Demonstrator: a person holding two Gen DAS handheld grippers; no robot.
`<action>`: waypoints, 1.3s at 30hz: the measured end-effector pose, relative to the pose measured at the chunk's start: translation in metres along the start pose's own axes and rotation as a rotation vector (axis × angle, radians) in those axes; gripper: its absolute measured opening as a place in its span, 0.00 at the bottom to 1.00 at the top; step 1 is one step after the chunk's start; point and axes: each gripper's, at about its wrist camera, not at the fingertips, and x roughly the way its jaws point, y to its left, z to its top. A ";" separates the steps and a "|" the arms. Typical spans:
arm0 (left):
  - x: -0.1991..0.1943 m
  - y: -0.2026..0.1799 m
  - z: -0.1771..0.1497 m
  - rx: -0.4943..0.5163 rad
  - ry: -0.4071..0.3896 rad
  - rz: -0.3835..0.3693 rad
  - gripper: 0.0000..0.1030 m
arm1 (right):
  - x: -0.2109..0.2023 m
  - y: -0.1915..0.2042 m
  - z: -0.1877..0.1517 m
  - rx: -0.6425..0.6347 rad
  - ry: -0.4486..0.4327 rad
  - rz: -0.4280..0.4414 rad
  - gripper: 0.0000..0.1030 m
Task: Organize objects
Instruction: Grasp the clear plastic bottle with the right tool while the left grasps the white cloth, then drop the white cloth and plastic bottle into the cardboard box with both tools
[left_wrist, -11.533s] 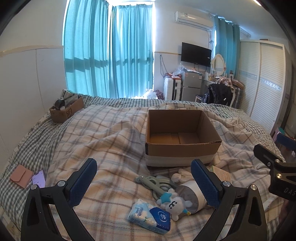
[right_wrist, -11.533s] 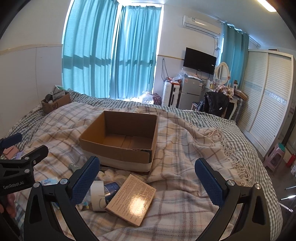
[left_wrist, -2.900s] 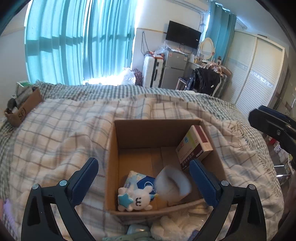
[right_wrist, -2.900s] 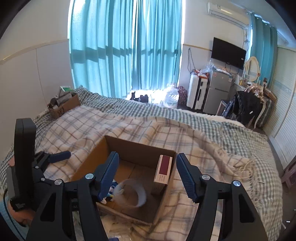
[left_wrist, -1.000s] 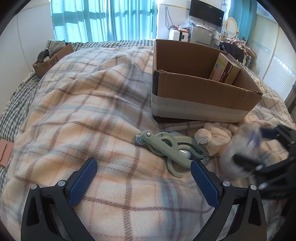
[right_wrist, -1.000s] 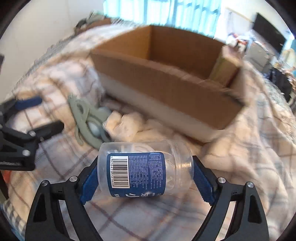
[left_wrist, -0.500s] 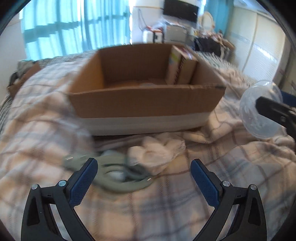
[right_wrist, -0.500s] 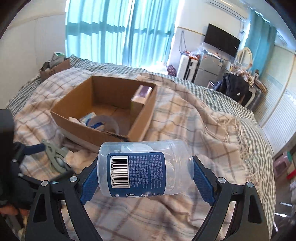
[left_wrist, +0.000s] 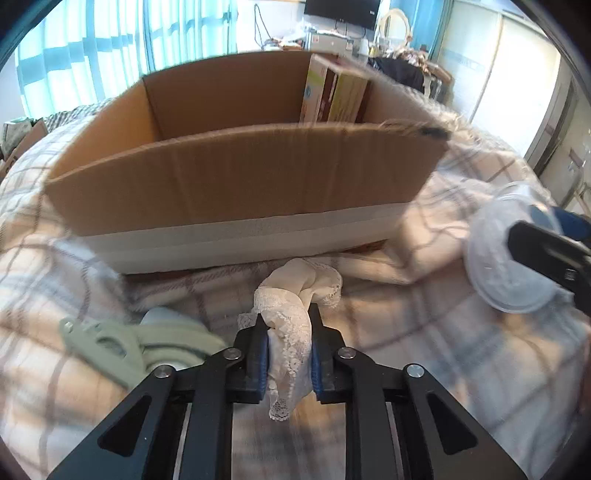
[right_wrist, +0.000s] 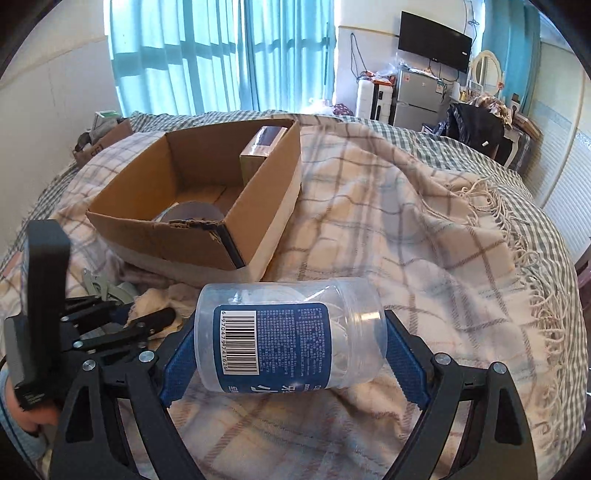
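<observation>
Clear plastic jar (right_wrist: 290, 338) with blue barcode label, lying sideways, clamped end to end between blue pads of right tool (right_wrist: 291, 354), held above plaid blanket (right_wrist: 424, 221) just in front of near corner of cardboard box (right_wrist: 258, 221); same jar (left_wrist: 513, 254) seen at right edge of left wrist view, bottom facing camera. White lace cloth (left_wrist: 295, 317), one end pinched in clenched left tool (left_wrist: 289, 352), remainder trailing forward onto blanket toward box front wall (left_wrist: 243, 184), loose edge hanging below the pads. Green hand-grip item (left_wrist: 125, 343), flat on blanket just left of left tool, near base of box; partly blurred. Box open-topped, white band along lower walls, resting on blanket on bed. Inside box: carton (right_wrist: 262, 151) standing upright against right wall, top rising to about rim level; same carton (left_wrist: 332, 92) visible over front wall in left view; roll of tape (right_wrist: 195, 212) near front corner. Small second box (right_wrist: 99, 138) of odds at far left of bed. Teal curtains (right_wrist: 221, 55) behind, wall television (right_wrist: 434, 38) at right.
</observation>
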 end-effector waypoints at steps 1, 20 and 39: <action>-0.008 0.000 -0.002 -0.003 -0.009 -0.007 0.16 | -0.002 0.001 0.000 -0.002 -0.004 0.005 0.87; -0.155 0.027 0.019 -0.002 -0.268 -0.020 0.16 | -0.110 0.046 0.034 -0.083 -0.192 -0.056 0.87; -0.112 0.085 0.113 -0.027 -0.319 -0.025 0.16 | -0.055 0.085 0.135 -0.085 -0.225 -0.015 0.87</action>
